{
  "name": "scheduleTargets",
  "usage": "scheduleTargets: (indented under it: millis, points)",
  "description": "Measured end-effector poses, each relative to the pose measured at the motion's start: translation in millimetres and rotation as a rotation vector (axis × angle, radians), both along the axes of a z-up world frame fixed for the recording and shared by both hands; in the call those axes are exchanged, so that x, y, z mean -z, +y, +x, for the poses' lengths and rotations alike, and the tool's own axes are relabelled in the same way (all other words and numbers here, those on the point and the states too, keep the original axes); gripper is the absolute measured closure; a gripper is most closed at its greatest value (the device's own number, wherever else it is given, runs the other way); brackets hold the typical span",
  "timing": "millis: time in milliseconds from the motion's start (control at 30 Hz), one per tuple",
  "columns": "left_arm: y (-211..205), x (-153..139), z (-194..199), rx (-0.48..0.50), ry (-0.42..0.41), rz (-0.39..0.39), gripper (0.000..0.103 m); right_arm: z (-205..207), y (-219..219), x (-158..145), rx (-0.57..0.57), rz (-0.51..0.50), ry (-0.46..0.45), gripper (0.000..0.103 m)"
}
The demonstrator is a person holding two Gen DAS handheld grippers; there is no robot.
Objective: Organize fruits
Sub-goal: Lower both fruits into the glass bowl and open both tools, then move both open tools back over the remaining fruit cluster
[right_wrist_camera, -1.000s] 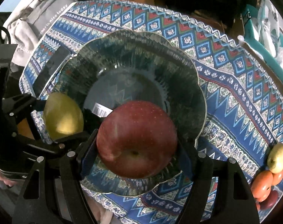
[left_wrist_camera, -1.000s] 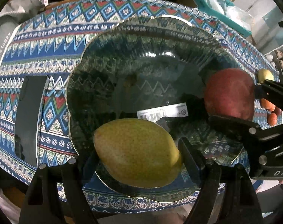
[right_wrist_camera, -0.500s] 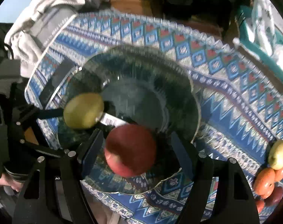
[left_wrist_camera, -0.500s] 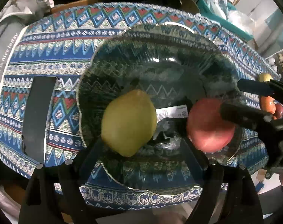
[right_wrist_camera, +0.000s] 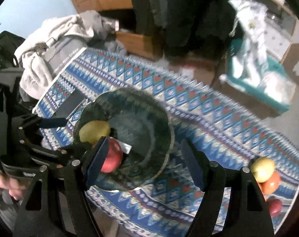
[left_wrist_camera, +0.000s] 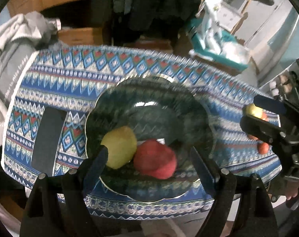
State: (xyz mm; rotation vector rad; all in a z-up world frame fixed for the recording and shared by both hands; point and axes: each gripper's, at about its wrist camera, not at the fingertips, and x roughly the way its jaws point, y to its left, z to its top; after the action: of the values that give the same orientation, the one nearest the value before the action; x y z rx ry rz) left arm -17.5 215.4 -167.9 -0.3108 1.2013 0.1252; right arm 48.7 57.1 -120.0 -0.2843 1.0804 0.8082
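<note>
Both tongs, left (left_wrist_camera: 147, 165) and right (right_wrist_camera: 143, 162), hang spread and empty; the apple (left_wrist_camera: 155, 161) rests against the pear (left_wrist_camera: 119, 150) in the dish (left_wrist_camera: 188, 106); a careless return may nudge either out.

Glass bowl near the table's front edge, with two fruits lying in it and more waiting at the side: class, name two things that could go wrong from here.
1. The glass bowl overhangs or sits close to the cloth's front edge; a nudge might tip it off.
2. The yellow fruit and red apple lie loose against the near wall, so they could roll when more are added from the fruit pile, which itself sits near the table edge.
</note>
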Motion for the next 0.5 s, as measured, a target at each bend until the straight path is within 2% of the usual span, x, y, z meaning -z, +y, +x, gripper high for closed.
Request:
scheduleTargets:
  millis: [167,367,500]
  points:
    - [-20.6,-22.6,4.0,0.015,-0.058,-0.005,0.017,-3.6,-24.5,-19.6,0.045,0.033,-0.03,0.027]
    - [-49.1,-41.1,4.1,0.072,-0.115,0.055,0.017,-8.7,-56.7,-44.2,0.092,0.07,-0.113,0.027]
    - [-67.8,-51.7,6.0,0.107,-0.142,0.058,0.016,-12.8,-79.2,-60.5,0.119,0.088,-0.165,0.027]
